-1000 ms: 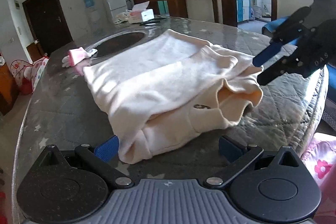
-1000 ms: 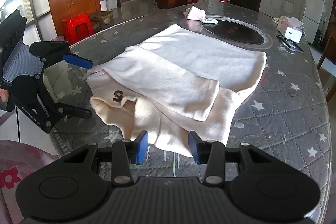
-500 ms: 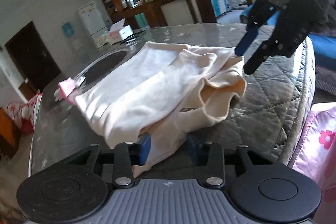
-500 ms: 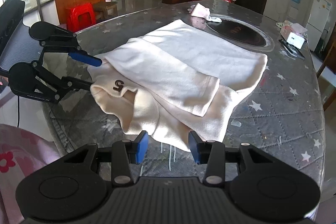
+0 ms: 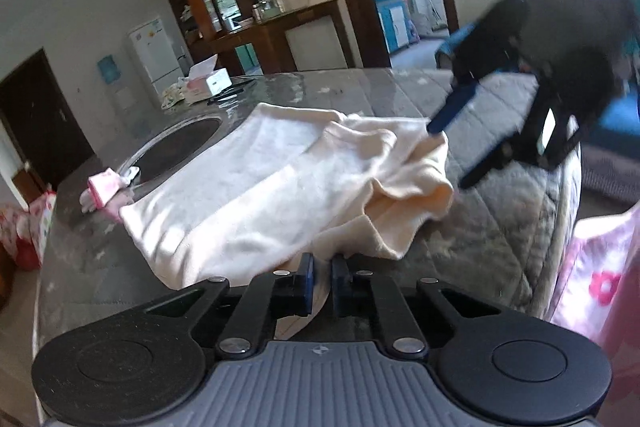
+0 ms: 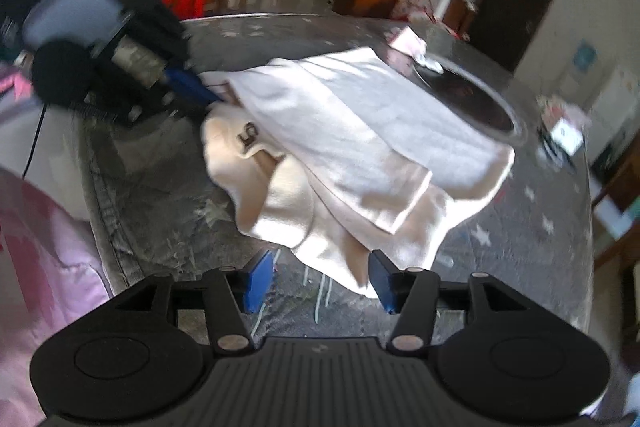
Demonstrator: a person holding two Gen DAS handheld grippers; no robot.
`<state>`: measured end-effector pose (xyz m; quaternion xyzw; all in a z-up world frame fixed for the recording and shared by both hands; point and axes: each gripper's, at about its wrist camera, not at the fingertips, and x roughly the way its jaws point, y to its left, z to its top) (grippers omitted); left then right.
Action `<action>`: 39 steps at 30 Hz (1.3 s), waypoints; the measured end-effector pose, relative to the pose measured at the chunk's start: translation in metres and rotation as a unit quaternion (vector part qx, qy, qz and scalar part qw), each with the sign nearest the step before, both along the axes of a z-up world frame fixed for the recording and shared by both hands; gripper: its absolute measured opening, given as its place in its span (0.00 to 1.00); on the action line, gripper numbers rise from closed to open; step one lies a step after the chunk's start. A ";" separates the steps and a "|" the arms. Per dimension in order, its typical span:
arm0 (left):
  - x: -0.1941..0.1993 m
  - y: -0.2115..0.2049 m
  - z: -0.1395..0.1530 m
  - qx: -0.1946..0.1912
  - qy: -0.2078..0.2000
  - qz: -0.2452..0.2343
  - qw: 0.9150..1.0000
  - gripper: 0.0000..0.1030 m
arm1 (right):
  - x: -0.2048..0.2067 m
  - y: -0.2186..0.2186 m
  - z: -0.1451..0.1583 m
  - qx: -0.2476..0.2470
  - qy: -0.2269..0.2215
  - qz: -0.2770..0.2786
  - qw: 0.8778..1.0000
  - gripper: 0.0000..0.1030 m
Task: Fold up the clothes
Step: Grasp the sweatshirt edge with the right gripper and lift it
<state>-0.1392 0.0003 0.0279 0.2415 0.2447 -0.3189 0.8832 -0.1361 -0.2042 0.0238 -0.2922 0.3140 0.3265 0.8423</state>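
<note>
**Asker:** Cream sweatshirt (image 5: pixel 256 195), where does it lie?

**Describer:** Loosely half-folded on a grey quilted surface (image 5: pixel 492 227) printed with small stars, near the rounded edge closest to the person. Its long side runs away from that edge toward a dark round inset in the surface (image 6: pixel 472 103). A folded sleeve lies on top, and a small dark number shows near one corner.

**Asker:** What are the two tools doing?

**Describer:** The left hand-held gripper (image 5: pixel 322 281) is closed tight on the near hem of the sweatshirt; in the left wrist view, cloth is pinched between its blue pads. The right hand-held gripper (image 6: pixel 318 281) is about half open and its jaws are opening. In the right wrist view a drooping corner of the cloth lies between and just ahead of its pads, but they do not press on it.

**Asker:** So which way is the cloth from each?

**Describer:** Both tools sit at the same near edge, at opposite corners, pointing down and inward across the garment. The bulk of the cloth stretches ahead of each tool.

**Asker:** What does the next move seem to depend on?

**Describer:** Probably on the right tool catching its corner, so both near corners can be carried along the long side. With only the left corner held, the cloth would likely skew.
</note>
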 end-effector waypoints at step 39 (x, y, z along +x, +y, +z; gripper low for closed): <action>-0.002 0.016 -0.013 0.013 -0.040 0.020 0.999 0.49 | 0.054 0.001 0.045 0.131 0.024 -0.061 0.989 0.08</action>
